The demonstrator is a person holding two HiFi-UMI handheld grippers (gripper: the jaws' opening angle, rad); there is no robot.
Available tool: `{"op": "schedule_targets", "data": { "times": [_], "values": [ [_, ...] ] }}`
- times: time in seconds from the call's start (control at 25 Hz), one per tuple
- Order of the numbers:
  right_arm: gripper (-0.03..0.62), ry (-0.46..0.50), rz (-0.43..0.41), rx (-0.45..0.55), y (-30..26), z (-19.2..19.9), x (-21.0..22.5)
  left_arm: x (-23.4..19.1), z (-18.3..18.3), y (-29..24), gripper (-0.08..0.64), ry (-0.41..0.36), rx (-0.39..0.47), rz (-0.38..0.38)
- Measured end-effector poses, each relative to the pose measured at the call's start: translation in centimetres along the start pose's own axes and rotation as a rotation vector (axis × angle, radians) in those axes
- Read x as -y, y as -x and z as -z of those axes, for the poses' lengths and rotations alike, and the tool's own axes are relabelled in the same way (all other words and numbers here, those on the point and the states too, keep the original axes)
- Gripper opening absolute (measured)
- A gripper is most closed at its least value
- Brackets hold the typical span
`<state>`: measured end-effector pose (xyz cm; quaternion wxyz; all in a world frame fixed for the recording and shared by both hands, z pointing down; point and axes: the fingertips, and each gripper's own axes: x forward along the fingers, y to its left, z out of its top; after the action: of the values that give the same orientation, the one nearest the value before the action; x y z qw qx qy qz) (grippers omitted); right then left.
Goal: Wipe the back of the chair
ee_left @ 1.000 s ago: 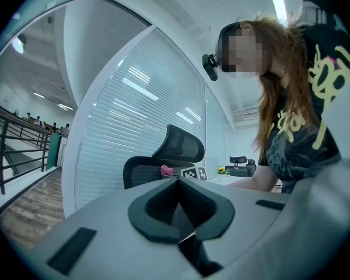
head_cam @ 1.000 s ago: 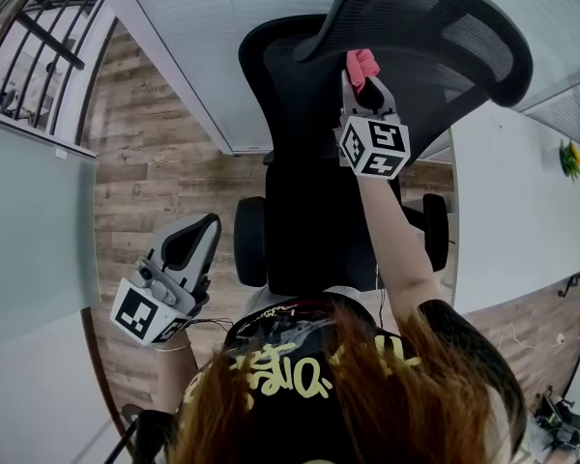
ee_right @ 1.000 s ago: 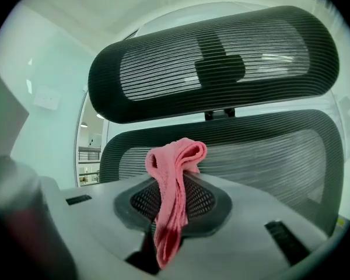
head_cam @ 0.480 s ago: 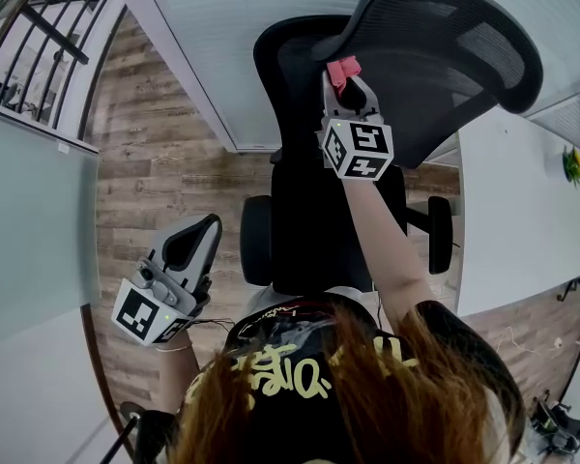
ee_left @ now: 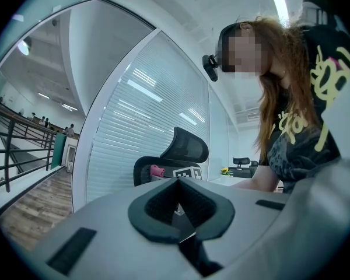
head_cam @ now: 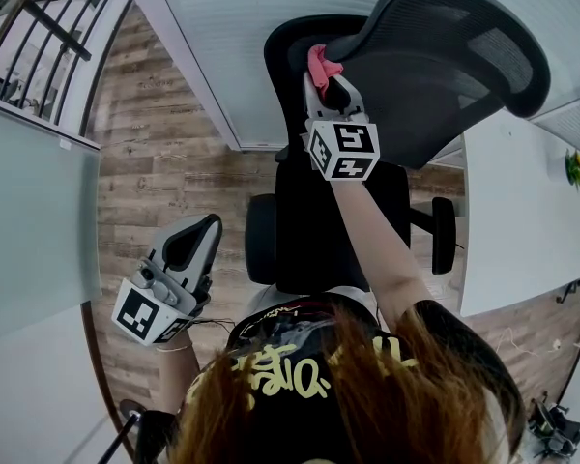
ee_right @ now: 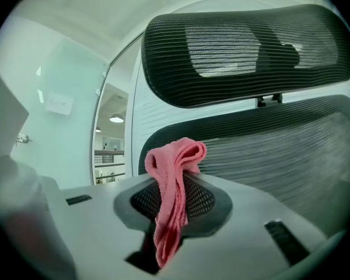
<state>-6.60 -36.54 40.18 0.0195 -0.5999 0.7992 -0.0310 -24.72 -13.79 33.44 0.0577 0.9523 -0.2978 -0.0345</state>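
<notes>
A black mesh office chair point(head_cam: 435, 66) stands in front of me, its headrest point(ee_right: 245, 54) above the backrest point(ee_right: 291, 150). My right gripper point(head_cam: 321, 77) is shut on a pink cloth point(head_cam: 318, 66) and holds it against the left edge of the chair back. In the right gripper view the pink cloth point(ee_right: 172, 191) hangs folded between the jaws, right at the mesh. My left gripper point(head_cam: 188, 245) hangs low at my left side, jaws shut and empty, far from the chair point(ee_left: 172, 159).
A white wall with blinds point(head_cam: 222, 27) runs behind the chair. A white table point(head_cam: 517, 211) lies to the right, with a small yellow-green object point(head_cam: 572, 160) on it. Wood flooring point(head_cam: 164, 172) spreads to the left, with a railing point(head_cam: 39, 27) beyond.
My right gripper has slid the pink cloth leftward along the chair back, from near its middle to its left edge. The left gripper has stayed still.
</notes>
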Motion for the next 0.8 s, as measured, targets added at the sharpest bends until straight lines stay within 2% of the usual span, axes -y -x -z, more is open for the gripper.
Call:
{"op": "schedule_targets", "data": {
  "times": [0.52, 0.8],
  "values": [
    [0.067, 0.038, -0.101, -0.014, -1.2, 0.8, -4.2, 0.2, -0.2, 0.3, -0.008, -0.007, -0.008, -0.005],
    [0.067, 0.039, -0.232, -0.043, -0.4, 0.9, -6.9, 1.1, -0.1, -0.7, -0.008, -0.016, -0.036, 0.017]
  ]
}}
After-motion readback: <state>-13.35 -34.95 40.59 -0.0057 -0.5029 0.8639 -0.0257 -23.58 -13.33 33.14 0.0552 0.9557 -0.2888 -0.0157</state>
